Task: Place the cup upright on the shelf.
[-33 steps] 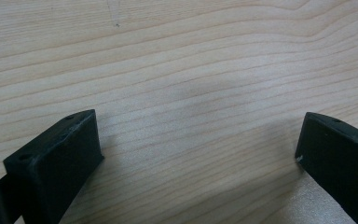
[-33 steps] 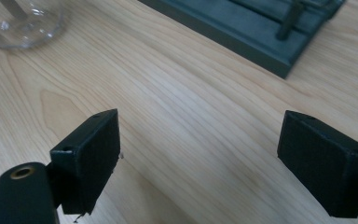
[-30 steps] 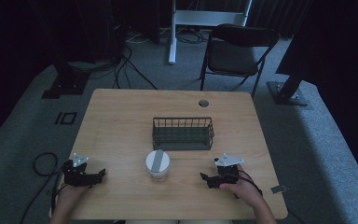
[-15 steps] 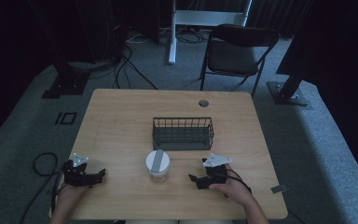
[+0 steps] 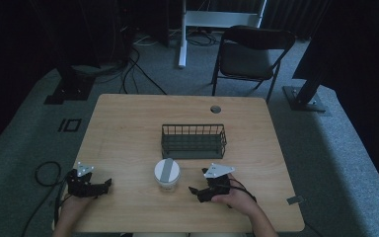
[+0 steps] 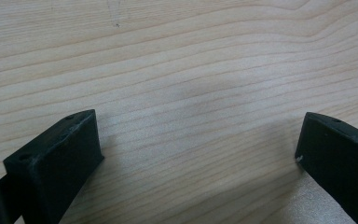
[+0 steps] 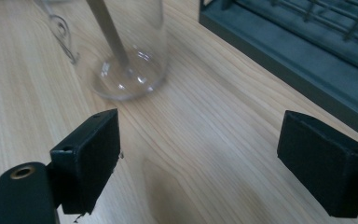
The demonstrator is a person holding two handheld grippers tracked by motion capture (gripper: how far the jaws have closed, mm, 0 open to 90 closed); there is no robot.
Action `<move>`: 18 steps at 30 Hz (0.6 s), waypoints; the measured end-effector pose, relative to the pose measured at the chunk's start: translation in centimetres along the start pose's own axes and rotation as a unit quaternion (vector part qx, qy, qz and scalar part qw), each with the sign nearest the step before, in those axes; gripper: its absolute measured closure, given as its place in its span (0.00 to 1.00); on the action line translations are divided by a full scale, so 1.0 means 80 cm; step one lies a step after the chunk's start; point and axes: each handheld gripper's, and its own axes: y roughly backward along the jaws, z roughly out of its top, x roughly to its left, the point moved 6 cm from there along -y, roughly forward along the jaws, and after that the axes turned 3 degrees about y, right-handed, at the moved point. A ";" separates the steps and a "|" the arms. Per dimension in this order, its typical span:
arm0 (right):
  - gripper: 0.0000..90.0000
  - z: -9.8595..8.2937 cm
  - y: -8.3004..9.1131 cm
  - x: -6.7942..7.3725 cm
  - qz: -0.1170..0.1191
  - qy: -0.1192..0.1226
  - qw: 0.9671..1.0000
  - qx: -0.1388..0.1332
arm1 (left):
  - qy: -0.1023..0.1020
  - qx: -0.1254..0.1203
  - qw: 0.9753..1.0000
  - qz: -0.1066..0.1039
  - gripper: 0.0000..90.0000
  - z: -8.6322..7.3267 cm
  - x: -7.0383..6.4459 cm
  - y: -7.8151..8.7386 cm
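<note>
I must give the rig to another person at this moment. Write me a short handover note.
Left gripper: open, low over the wooden table near its left front corner, holding nothing.
Right gripper: open, pointed at the clear jar, not touching it.
The jar, with a white lid, stands upright in front of the wire basket, apart from it.
Done: nothing gripped yet.
Left: probably grasp the jar; the basket looks empty.

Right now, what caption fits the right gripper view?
Open right tool faces a clear glass jar beside the wire basket.
</note>
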 end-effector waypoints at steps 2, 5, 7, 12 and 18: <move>0.14 0.003 -0.003 0.003 0.004 0.002 1.000 -0.001 | 0.000 0.000 1.000 0.000 0.00 0.000 0.000 0.000; 0.14 0.008 -0.006 0.009 0.011 0.007 1.000 -0.005 | 0.000 0.000 1.000 0.000 0.00 0.000 0.000 0.000; 0.14 0.011 -0.008 0.013 0.018 0.006 1.000 -0.011 | 0.000 0.000 1.000 0.000 0.00 0.000 0.000 0.000; 0.14 0.019 -0.014 0.022 0.028 0.018 0.999 -0.017 | 0.000 0.000 1.000 0.000 0.00 0.000 0.000 0.000; 0.15 0.029 -0.023 0.031 0.040 0.025 0.999 -0.022 | 0.000 0.000 1.000 0.000 0.00 0.000 0.000 0.000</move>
